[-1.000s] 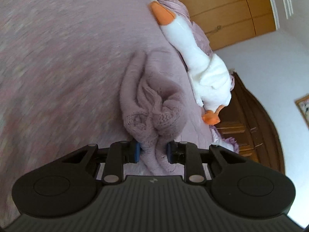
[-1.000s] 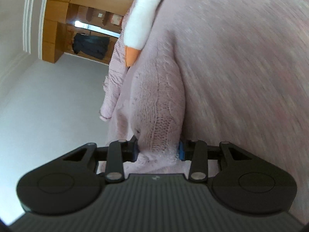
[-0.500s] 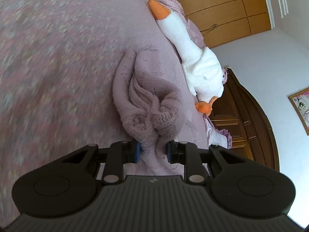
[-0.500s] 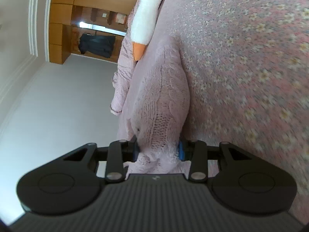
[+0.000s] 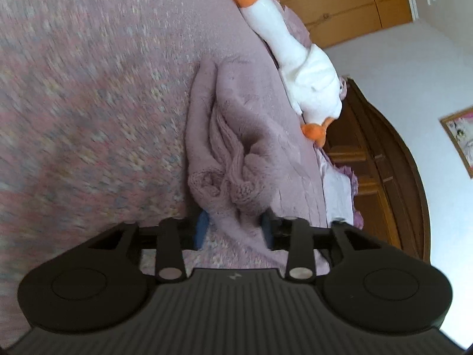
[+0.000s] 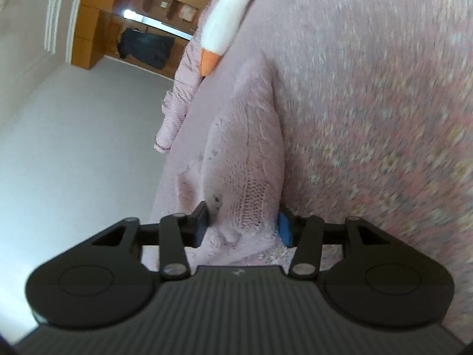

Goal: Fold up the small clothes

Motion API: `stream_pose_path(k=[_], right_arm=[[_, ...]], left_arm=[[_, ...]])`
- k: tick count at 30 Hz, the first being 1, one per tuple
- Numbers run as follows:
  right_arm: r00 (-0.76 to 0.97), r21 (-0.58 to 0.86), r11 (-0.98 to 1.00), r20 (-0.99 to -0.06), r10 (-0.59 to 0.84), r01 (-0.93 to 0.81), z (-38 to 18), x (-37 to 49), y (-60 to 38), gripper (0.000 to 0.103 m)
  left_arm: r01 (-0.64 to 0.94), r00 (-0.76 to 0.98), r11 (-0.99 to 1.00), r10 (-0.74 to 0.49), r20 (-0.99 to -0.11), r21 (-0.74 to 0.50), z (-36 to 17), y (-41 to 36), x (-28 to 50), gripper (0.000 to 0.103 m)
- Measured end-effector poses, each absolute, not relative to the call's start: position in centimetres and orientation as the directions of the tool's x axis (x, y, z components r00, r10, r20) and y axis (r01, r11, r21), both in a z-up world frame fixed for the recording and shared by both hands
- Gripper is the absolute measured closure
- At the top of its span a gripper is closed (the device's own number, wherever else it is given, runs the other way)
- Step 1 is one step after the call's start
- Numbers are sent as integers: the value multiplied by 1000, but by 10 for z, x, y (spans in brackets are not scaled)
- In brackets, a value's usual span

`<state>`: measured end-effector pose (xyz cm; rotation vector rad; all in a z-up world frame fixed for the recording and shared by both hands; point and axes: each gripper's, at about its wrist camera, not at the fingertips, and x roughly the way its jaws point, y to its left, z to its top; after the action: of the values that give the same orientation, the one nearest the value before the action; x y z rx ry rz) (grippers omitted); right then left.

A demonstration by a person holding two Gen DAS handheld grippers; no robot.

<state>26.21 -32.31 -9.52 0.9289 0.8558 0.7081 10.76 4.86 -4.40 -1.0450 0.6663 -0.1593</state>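
Here, closest in, the left gripper [image 5: 235, 227] pinches a bunched edge of the pink knit garment [image 5: 236, 148], and the right gripper [image 6: 242, 226] clamps another edge. The knit trails out over the floral bedspread [image 5: 88, 88], beside a plush goose [image 5: 295, 56]. Keeping both pinches firm and the edge taut between them should lay the fold flat.

Bedspread [image 5: 88, 88] open on sweater's [image 5: 236, 136] far side; goose [image 5: 304, 77] crowds the other, headboard [image 5: 384, 162] beyond.
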Motion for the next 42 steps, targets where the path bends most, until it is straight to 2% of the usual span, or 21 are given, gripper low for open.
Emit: stream_pose_path(k=[3,4,8,13,14,17,18,21,24,25,28,29,31,32,33,34,35,37,38,40,42], right_arm=[[512,863,467,-316,799,-195,-82,260,-335,51],[533,857,475,-312,787,-201,-78,260,-339,51],[590,886,406,-207,780,-226,-70,265,-349,51],[577,837,468,-241,781,-284,-66,279,-335,51],[572,827,484,-258,778,-286,-67,283,-331,51],[543,830,494,-299,785,-258,-75,291,-325,51],[536,829,496,-304,788,-260,-75,292,-324,52],[542,811,527,-332,772,-254,-76,291,-322,52],[530,738,604,-397,749,-301,-73,287,-310,52],[528,712,632,-426,735,-305,-75,287,-307,47],[508,770,586,-410,758,-253,-83,291,-313,46],[514,769,587,-407,755,-253,-82,290,-315,46],[524,746,608,-415,743,-271,-77,285,-314,46],[523,740,613,-420,742,-277,-76,283,-312,46],[519,737,615,-423,743,-279,-76,281,-310,46],[518,735,618,-427,741,-280,-77,280,-309,46],[518,736,617,-426,742,-279,-77,279,-309,46],[513,749,605,-420,748,-269,-79,279,-312,46],[509,758,597,-417,753,-262,-80,280,-314,46],[498,773,584,-414,762,-250,-83,279,-316,45],[486,779,576,-414,769,-247,-86,280,-317,43]], left_arm=[[-173,821,555,-374,-430,-814,-24,70,96,35],[-172,828,565,-360,-429,-807,-17,74,97,33],[-152,835,644,-322,-446,-750,8,85,134,16],[-172,811,722,-283,-513,-670,6,74,220,15],[-177,806,741,-268,-528,-647,4,71,234,18],[-206,787,757,-248,-565,-620,0,73,257,74],[-213,793,756,-236,-561,-619,1,75,259,81],[-197,836,773,-189,-516,-603,10,80,262,89],[-229,839,823,-104,-534,-520,18,86,265,89],[-243,832,835,-83,-549,-494,20,87,266,89],[-242,802,843,-105,-589,-480,21,88,265,88],[-208,803,838,-148,-577,-505,22,84,260,86],[-156,794,834,-213,-569,-529,23,78,249,61],[-145,792,831,-228,-567,-537,22,73,244,33],[-141,794,829,-231,-562,-541,20,69,240,18],[-133,799,833,-231,-555,-537,16,65,237,17],[-137,798,841,-219,-561,-523,12,61,239,20],[-189,783,855,-166,-600,-484,4,58,247,64],[-201,776,852,-162,-610,-483,1,59,248,90],[-185,794,847,-170,-584,-499,5,60,251,92],[-169,816,879,-128,-564,-445,14,60,252,92]])
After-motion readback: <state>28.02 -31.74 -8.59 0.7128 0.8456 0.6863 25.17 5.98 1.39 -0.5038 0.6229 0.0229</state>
